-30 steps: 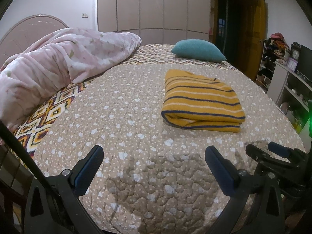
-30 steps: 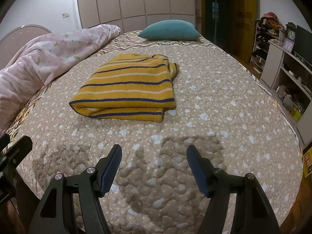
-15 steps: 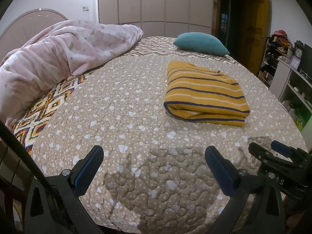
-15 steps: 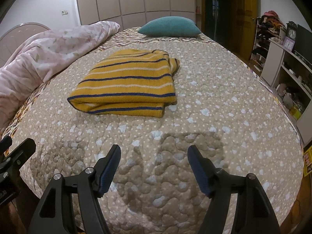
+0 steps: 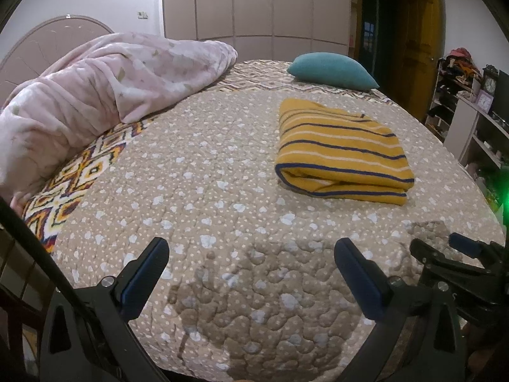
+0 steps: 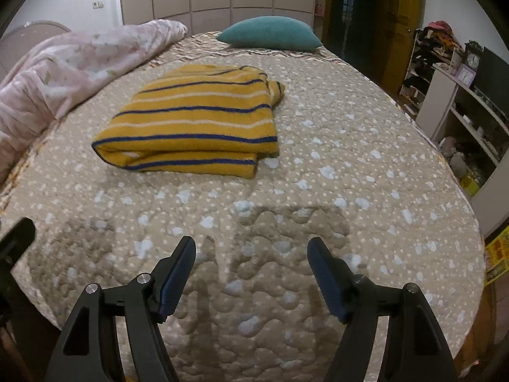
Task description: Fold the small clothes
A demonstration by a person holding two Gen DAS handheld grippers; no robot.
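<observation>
A yellow garment with blue and white stripes (image 5: 342, 151) lies folded in a thick rectangle on the brown quilted bed cover (image 5: 206, 191); it also shows in the right wrist view (image 6: 197, 121). My left gripper (image 5: 251, 254) is open and empty over the near end of the bed, well short of the garment. My right gripper (image 6: 251, 251) is open and empty too, in front of the garment and apart from it. The right gripper also shows at the lower right of the left wrist view (image 5: 445, 251).
A pink blanket (image 5: 105, 86) is heaped along the left side of the bed. A teal pillow (image 5: 331, 70) lies at the far end. Shelves with clutter (image 6: 461, 95) stand to the right, beside a dark doorway. Wardrobe doors (image 5: 248, 3) stand behind the bed.
Both grippers have drawn back and down from the garment, staying open. The folded garment has not moved.
</observation>
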